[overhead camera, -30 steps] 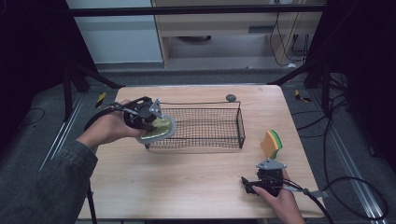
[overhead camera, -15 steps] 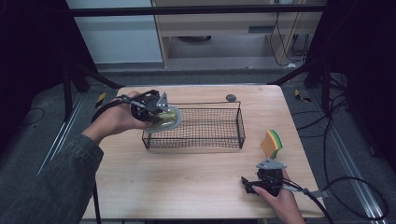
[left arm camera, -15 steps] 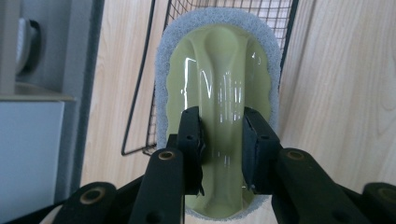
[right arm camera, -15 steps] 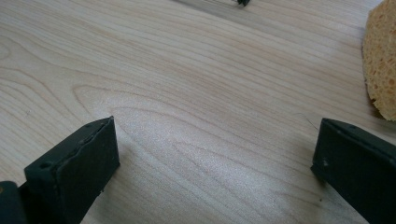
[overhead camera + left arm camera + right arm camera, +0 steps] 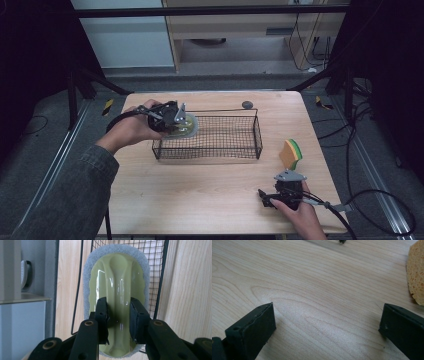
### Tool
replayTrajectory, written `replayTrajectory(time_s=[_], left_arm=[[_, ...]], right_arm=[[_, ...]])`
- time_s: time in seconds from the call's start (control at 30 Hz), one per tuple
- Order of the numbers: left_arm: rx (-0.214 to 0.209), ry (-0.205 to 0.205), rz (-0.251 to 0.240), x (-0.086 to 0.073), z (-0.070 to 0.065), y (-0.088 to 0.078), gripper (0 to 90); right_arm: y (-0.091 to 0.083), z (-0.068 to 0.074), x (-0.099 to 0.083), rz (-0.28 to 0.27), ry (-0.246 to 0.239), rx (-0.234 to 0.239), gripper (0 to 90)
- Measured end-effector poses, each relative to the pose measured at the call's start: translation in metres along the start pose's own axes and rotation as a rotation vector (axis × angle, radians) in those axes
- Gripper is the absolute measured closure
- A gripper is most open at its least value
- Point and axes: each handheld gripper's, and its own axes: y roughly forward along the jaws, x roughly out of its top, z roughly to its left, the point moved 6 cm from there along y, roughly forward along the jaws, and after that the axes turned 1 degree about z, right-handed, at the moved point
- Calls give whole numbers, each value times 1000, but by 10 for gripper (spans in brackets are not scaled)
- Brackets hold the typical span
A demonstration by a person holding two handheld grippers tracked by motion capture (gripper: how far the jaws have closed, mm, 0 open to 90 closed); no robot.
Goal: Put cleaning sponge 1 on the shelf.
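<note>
A scrubber (image 5: 189, 126) with a glossy pale-green handle and a grey pad rim (image 5: 117, 277) hangs over the left end of a black wire basket (image 5: 258, 136). My left gripper (image 5: 178, 120) is shut on its handle ridge, with the black pads (image 5: 102, 312) pressed to both sides. In the left gripper view the basket's mesh (image 5: 160, 277) lies behind the scrubber. My right gripper (image 5: 265, 198) rests on the table near the front right edge. Its jaws (image 5: 328, 317) stand wide open with bare wood between them. A yellow and green sponge (image 5: 291, 153) stands just beyond it (image 5: 417, 277).
The light wooden table (image 5: 200, 190) has a small dark round object (image 5: 246, 104) at its back edge behind the basket. A white cabinet (image 5: 120, 40) and dark frame posts stand beyond the table. Cables trail from both grippers.
My left hand has carried the scrubber to the right, from outside the basket's left wall to over its left end, and a little lower. The right gripper has stayed put.
</note>
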Motion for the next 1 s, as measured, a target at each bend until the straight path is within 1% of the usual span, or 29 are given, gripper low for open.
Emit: replayTrajectory(time_s=[0.1, 0.23, 0.4, 0.53, 0.67, 0.73, 1.0], left_arm=[[6, 1, -4, 1, 1, 8, 709], [7, 14, -1, 3, -1, 11, 709], [9, 15, -2, 3, -2, 12, 709], [22, 18, 12, 0, -3, 15, 709], [29, 14, 5, -4, -6, 18, 709], [35, 20, 19, -8, -7, 23, 709], [26, -3, 16, -14, -8, 34, 709]], right_arm=[[0, 0, 0, 0, -1, 3, 4], [0, 0, 0, -1, 0, 3, 4], [0, 0, 0, 0, -2, 2, 4], [0, 0, 0, 0, -2, 2, 5], [0, 0, 0, 1, 0, 2, 5], [0, 0, 0, 1, 0, 2, 5], [0, 0, 0, 1, 0, 1, 4]])
